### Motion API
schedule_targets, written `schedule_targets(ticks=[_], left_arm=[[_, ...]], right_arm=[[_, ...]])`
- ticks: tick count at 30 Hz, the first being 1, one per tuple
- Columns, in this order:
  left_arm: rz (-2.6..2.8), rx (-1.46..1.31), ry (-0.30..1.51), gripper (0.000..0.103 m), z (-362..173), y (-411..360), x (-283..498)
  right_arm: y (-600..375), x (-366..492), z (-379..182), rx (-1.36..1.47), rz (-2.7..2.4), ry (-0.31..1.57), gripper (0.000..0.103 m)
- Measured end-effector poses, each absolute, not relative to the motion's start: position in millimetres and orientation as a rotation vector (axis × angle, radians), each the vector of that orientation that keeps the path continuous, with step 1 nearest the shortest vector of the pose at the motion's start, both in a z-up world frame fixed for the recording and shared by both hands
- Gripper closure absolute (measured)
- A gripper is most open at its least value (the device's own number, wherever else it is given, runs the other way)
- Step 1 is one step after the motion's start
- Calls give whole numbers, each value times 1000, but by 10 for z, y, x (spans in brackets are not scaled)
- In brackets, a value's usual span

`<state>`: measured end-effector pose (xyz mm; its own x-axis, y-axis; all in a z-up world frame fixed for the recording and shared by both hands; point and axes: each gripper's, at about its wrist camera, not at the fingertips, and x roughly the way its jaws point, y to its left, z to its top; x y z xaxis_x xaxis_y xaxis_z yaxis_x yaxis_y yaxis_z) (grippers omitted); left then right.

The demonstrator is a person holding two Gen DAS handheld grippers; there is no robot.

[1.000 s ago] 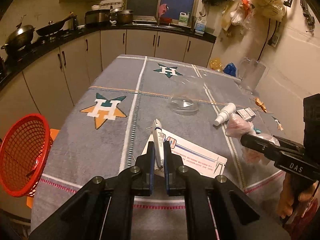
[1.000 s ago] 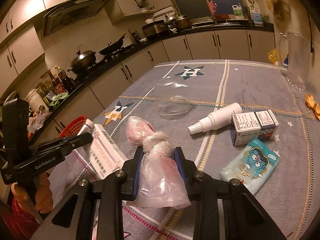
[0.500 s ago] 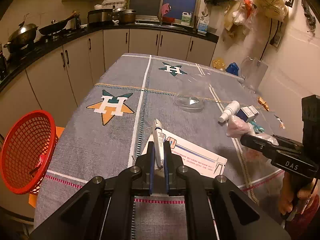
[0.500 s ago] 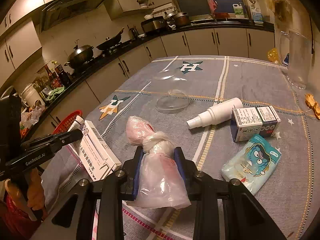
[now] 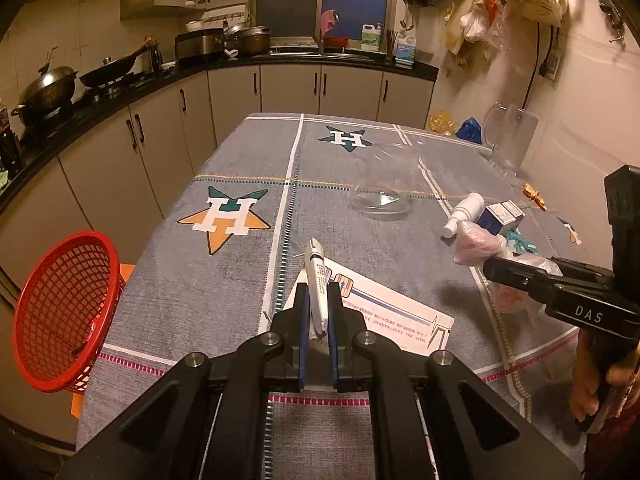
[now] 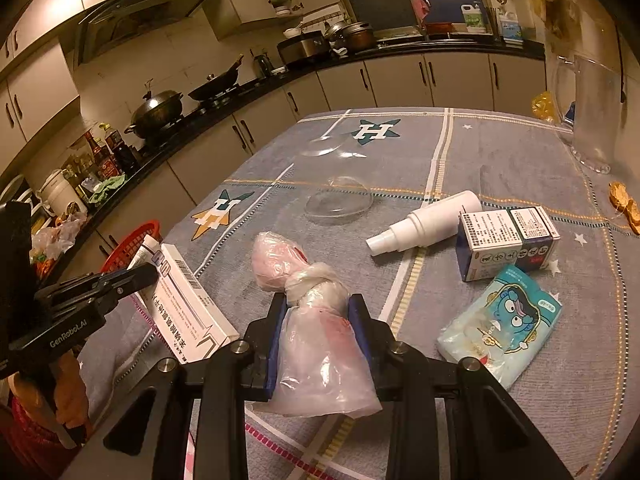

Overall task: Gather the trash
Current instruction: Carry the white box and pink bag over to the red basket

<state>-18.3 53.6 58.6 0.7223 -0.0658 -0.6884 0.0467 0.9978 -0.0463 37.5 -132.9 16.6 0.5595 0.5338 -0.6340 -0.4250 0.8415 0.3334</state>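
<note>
My left gripper is shut on the edge of a flat white cardboard box, held above the table's near edge; the box also shows in the right wrist view. My right gripper is shut on a knotted clear plastic bag with pink contents, lifted over the grey tablecloth. That bag also shows in the left wrist view. A red mesh basket stands on the floor left of the table.
On the cloth lie a white spray bottle, a small medicine box, a blue tissue pack, a clear plastic dome lid and orange peel. A clear jug stands at the far right. Kitchen counters run behind.
My left gripper has pulled back and risen slightly with the box. My right gripper has drawn back a little with the bag.
</note>
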Motion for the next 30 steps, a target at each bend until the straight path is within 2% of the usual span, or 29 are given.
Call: schedule_targets(ticks=[18, 30], left_arm=[[-49, -60, 767, 95, 546, 646, -118], [-42, -81, 749, 96, 630, 862, -312]], right_arm=[[-1289, 394, 119, 139, 566, 816, 70], [-1293, 317, 218, 232, 575, 832, 70]])
